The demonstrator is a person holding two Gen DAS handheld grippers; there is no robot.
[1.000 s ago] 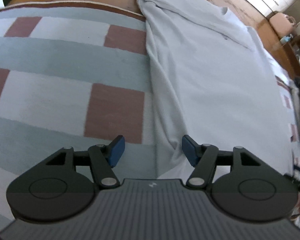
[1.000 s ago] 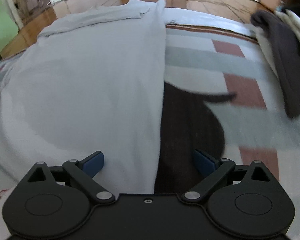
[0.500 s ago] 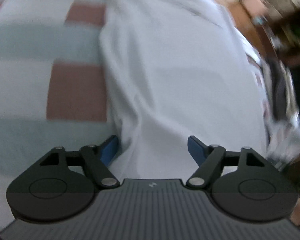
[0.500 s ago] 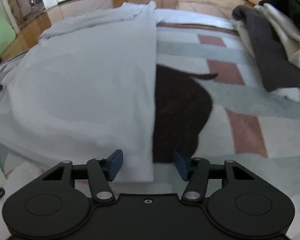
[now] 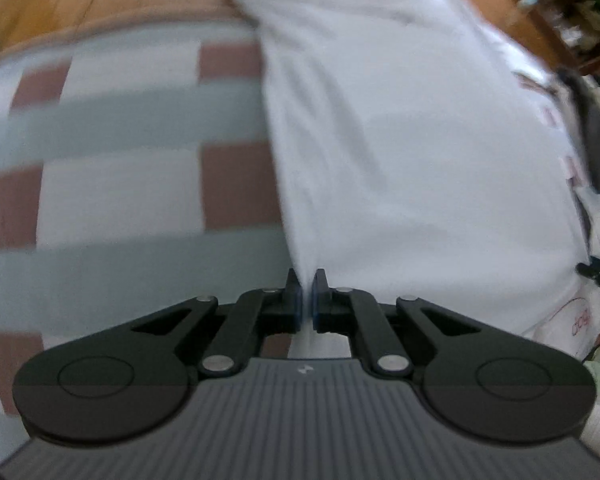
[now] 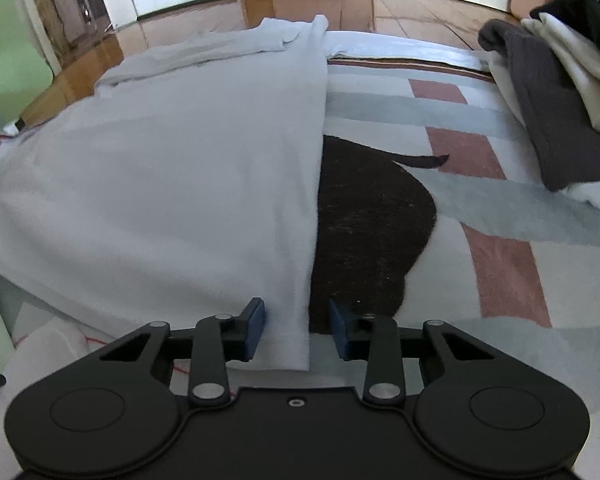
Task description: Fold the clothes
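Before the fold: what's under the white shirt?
The patterned rug lies under the shirt; its dark patch runs beneath the shirt's edge. How far is hidden.

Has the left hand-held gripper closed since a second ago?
Yes. The left hand-held gripper was open over the checked rug; now its jaws pinch the left edge of the white garment.

Left gripper [image 5: 308, 300]: matte black linkage arms, silver pivot screws, two round discs on the base; ribbed grey body with a small white mark; fingers [image 5: 296, 308] lined with blue pads. Right gripper [image 6: 296, 330]: same black linkage, smooth black body, one centre screw, blue-padded fingers [image 6: 256, 330].
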